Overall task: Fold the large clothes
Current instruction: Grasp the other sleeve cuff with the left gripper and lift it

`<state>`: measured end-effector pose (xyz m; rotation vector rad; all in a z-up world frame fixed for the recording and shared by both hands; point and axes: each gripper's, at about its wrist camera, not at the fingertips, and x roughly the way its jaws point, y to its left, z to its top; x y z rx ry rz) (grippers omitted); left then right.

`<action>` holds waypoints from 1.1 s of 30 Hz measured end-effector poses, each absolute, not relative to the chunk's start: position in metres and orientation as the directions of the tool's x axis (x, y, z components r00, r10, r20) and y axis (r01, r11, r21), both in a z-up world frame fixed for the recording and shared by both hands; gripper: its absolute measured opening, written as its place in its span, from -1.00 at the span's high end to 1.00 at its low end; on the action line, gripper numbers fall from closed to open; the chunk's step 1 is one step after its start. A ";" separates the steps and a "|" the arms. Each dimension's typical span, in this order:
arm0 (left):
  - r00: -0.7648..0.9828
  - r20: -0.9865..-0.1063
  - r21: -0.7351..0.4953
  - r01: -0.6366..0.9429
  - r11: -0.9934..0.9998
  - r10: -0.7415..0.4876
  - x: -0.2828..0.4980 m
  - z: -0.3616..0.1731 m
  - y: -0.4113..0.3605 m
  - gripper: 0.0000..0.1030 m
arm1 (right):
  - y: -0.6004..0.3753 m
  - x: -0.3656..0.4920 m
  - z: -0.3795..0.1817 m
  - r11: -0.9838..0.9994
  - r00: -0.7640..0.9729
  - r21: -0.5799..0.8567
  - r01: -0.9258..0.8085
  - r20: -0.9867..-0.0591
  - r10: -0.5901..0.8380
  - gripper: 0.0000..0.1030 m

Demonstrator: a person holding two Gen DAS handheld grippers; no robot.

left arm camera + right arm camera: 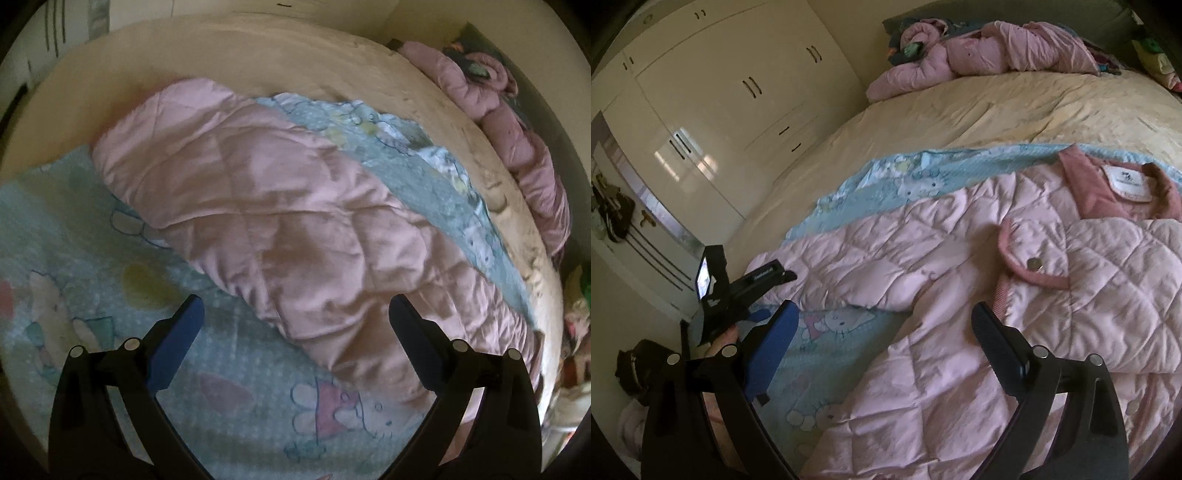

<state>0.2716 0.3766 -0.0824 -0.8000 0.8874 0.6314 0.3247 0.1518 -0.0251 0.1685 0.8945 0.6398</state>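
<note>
Far left, right wrist view: white wardrobe (pixel 713 110) with dark handles, standing beside the bed (pixel 997 110).
Low left, same view: left tool (pixel 746 291) hovering at the bed's edge just off the sleeve end, seen from the side, so spread cannot be told from here.
Left wrist view, foreground: left tool (pixel 295 314) released, blue-padded fingers (pixel 177 343) wide apart, nothing between them, above the printed blanket (pixel 92 258).
Printed blanket: pale blue with cartoon cat figures, spread on the bed's beige cover, lying under the jacket.
Centre, task garment: pink quilted jacket (pixel 923 258) laid flat on the blanket, front up, one sleeve (pixel 258 206) stretched out toward the bed's left edge.
Right wrist view, foreground: right tool (pixel 882 317) released, fingers apart, over the jacket's lower body, gripping nothing.
Right of centre: snap button (pixel 1033 263) on the pink-edged flap; collar (pixel 1123 184) with white label beyond it.
Far right, head of bed: second pink garment (pixel 979 55) crumpled in a heap, well apart from the laid-out jacket.
</note>
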 end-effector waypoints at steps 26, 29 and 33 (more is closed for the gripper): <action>0.857 -0.496 -0.651 -0.475 0.591 0.141 0.236 0.000 0.373 0.80 | 0.061 0.316 -0.039 0.820 0.511 0.492 -0.293 -0.644 0.569 -0.82; 0.882 -0.448 -0.646 -0.430 0.630 0.142 0.232 0.021 0.357 0.81 | 0.048 0.310 -0.035 0.821 0.529 0.501 -0.272 -0.635 0.563 -0.82; 0.913 -0.385 -0.615 -0.362 0.701 0.134 0.231 0.054 0.321 0.81 | 0.031 0.302 -0.032 0.828 0.557 0.501 -0.251 -0.625 0.547 -0.82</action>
